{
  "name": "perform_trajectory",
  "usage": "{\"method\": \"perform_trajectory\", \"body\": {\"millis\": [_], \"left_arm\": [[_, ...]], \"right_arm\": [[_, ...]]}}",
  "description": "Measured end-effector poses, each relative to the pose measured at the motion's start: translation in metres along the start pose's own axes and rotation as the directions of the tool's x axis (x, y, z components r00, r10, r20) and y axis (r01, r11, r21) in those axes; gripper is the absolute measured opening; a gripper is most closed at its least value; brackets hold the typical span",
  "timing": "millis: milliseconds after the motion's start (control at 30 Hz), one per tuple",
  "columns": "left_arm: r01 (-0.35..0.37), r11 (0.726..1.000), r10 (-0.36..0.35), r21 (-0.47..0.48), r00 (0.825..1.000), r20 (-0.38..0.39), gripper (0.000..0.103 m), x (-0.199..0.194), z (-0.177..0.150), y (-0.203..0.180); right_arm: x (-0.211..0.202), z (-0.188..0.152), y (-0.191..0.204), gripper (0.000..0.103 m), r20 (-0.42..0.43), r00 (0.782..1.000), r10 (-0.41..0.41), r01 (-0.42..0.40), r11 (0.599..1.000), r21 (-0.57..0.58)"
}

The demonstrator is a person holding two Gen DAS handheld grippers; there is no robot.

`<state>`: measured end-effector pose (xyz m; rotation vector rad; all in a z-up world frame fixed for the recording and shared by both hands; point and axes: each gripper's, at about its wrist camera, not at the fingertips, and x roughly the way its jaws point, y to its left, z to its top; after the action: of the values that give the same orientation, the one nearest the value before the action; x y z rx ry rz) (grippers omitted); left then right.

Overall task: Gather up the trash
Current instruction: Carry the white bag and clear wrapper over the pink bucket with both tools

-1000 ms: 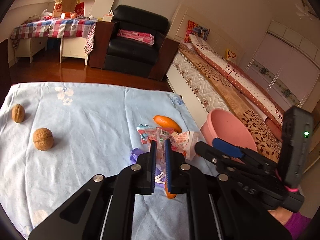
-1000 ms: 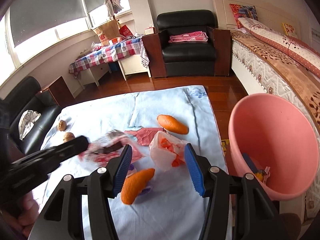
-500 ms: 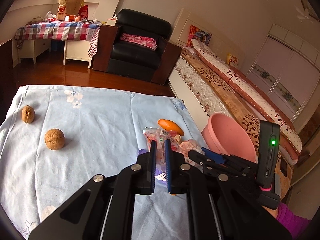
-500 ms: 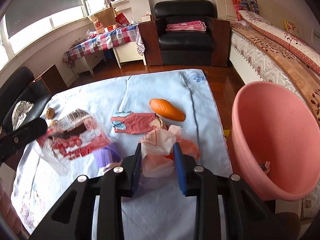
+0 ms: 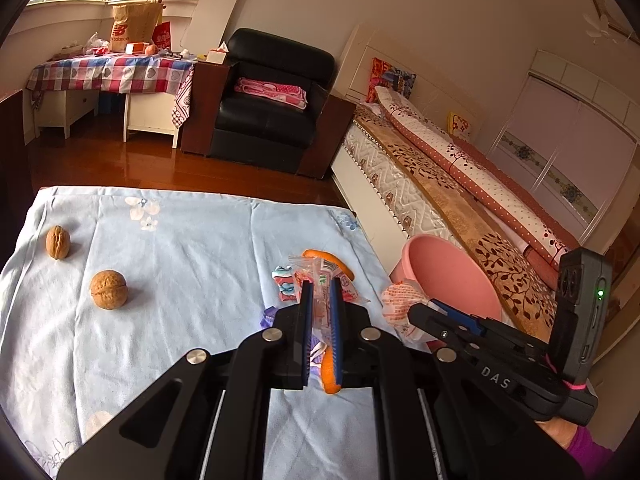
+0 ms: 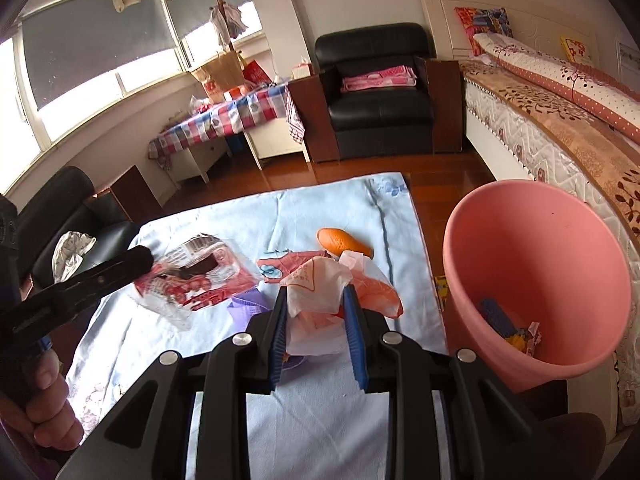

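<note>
**Two wrappers held up beside the pink bin**

The left gripper (image 5: pixel 320 304) is seen with its jaws clamped on a clear red-printed wrapper (image 6: pixel 196 280). In the right wrist view this wrapper is held above the blue tablecloth (image 6: pixel 320 420), its long axis running roughly from left to right, its printed face turned up. Its print is too blurred to be read.

The right gripper (image 6: pixel 316 312) is seen with its jaws pressed against a crumpled white-and-orange wrapper (image 6: pixel 320 284). The wrapper is bunched upright between the blue pads, its top flaring above the fingertips. Red print is seen on it, but cannot be read. In the left wrist view it is held near the rim of the pink bin (image 5: pixel 452 276).

The pink bin (image 6: pixel 532 248) is seen just past the right edge of the table, tilted with its mouth towards the camera. Some scraps are seen at its bottom.

On the cloth, a flat pink wrapper with blue flowers (image 6: pixel 288 264) is noted, and just beyond it an orange peel (image 6: pixel 342 240). A purple scrap (image 6: pixel 248 304) is partly hidden behind the left finger of the right gripper. A second orange peel (image 5: pixel 330 372) is seen below the left gripper. Two walnuts (image 5: pixel 109 284) (image 5: pixel 58 237) are seen well apart to the left.

"DAS" is read on the right gripper's body in the left wrist view, and "new balance" on a paper bag (image 5: pixel 130 26) by the window.
</note>
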<state>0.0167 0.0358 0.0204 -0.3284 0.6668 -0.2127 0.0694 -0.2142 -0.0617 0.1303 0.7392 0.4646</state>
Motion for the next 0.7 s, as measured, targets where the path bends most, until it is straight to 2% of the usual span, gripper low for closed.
{"method": "perform_trajectory", "body": {"millis": [267,700], "left_arm": [[0.017,0.999,-0.017,0.039,1.000,0.009,0.007,-0.001,0.005,-0.020],[0.081,0.988,-0.082,0.131,0.997,0.004,0.007,0.016,0.016,-0.071]], "right_arm": [[-0.027,0.003,-0.013,0.026,0.053,0.998,-0.018,0.016,0.999,0.030],[-0.059,0.003,-0.060,0.026,0.112,0.988,-0.109,0.094,0.987,0.132]]}}
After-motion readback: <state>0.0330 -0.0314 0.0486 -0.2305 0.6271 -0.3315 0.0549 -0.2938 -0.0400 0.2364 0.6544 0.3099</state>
